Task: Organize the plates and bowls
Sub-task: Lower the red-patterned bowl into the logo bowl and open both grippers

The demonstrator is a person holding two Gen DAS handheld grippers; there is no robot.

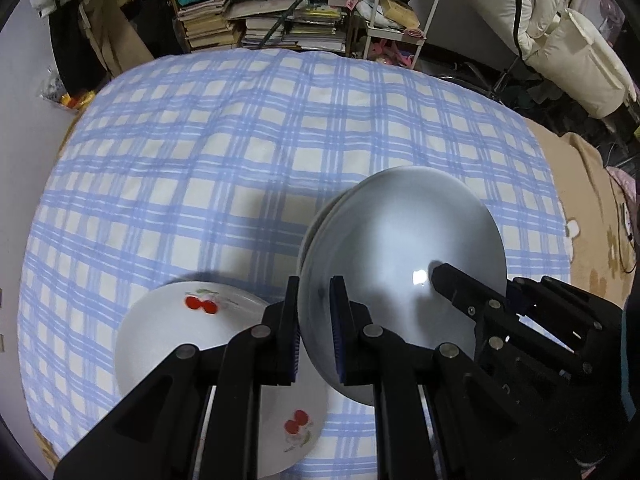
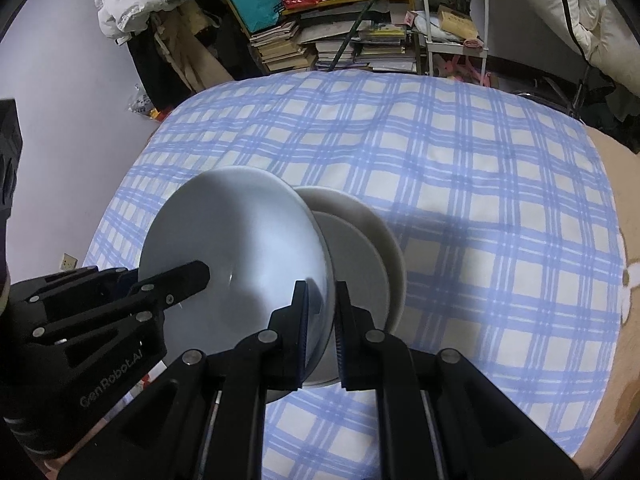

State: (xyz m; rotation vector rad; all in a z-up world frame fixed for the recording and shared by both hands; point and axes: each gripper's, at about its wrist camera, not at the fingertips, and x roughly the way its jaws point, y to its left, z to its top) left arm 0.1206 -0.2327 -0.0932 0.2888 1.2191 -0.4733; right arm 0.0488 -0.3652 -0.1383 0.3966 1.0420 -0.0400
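A pale blue-white bowl (image 1: 400, 264) is held between both grippers above the checked cloth. My left gripper (image 1: 316, 320) is shut on its left rim. My right gripper (image 2: 322, 320) is shut on its right rim; the bowl shows in the right wrist view (image 2: 240, 248) too. Under and beside it sits a second white bowl (image 2: 368, 248), partly hidden. A white plate with red cherries (image 1: 172, 320) lies at the lower left, partly under my left gripper's fingers. The other gripper's black body shows in each view.
The blue-and-white checked cloth (image 1: 240, 140) covers a soft bed-like surface. A tan blanket (image 1: 580, 208) lies at the right. Behind stand a bookshelf with stacked books (image 1: 260, 20), a white trolley (image 1: 404, 12) and hanging coats.
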